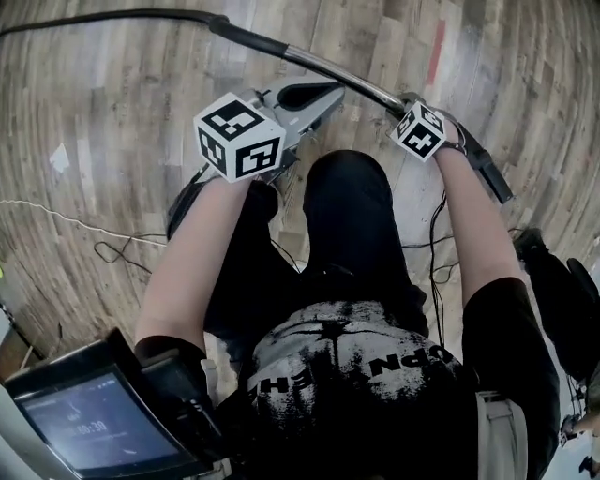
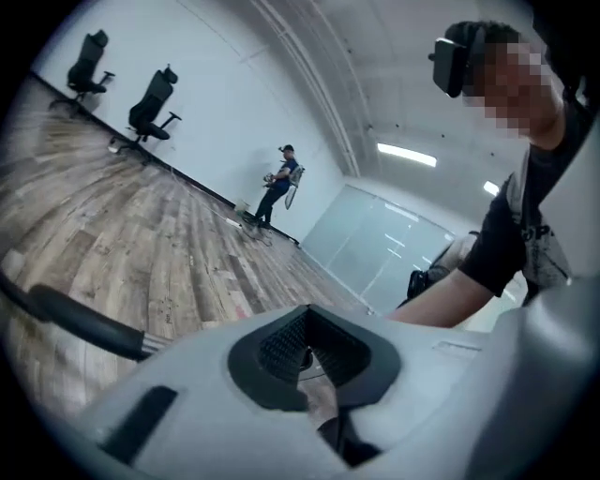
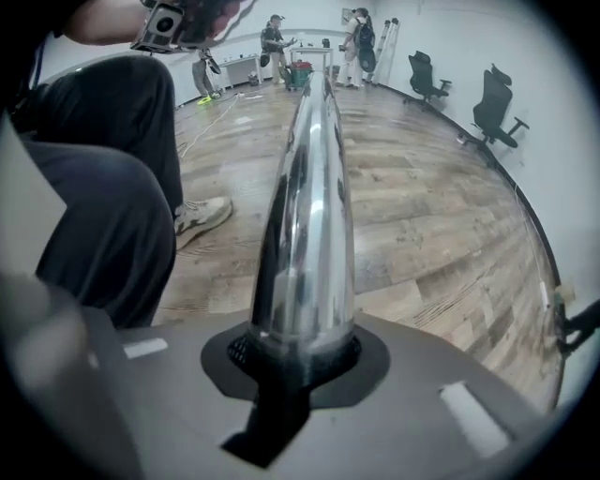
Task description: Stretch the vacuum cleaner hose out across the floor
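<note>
Got the right gripper (image 3: pixel 300 361) clamped narrow round the chrome tube (image 3: pixel 309 187), which pokes straight out from between its jaws. Holding the left gripper (image 1: pixel 322 95) shut tight on nothing (just parked beside that tube). Can see the black hose (image 1: pixel 112 16) joined on at the tube's far end, running away from it over the wood floor (image 1: pixel 94 112).

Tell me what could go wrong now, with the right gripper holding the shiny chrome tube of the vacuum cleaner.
1. Only the right gripper clamps the smooth chrome tube; the left gripper is shut and empty, so the tube might slip or twist.
2. A thin white cord lies on the wooden floor; the black hose could snag it.
</note>
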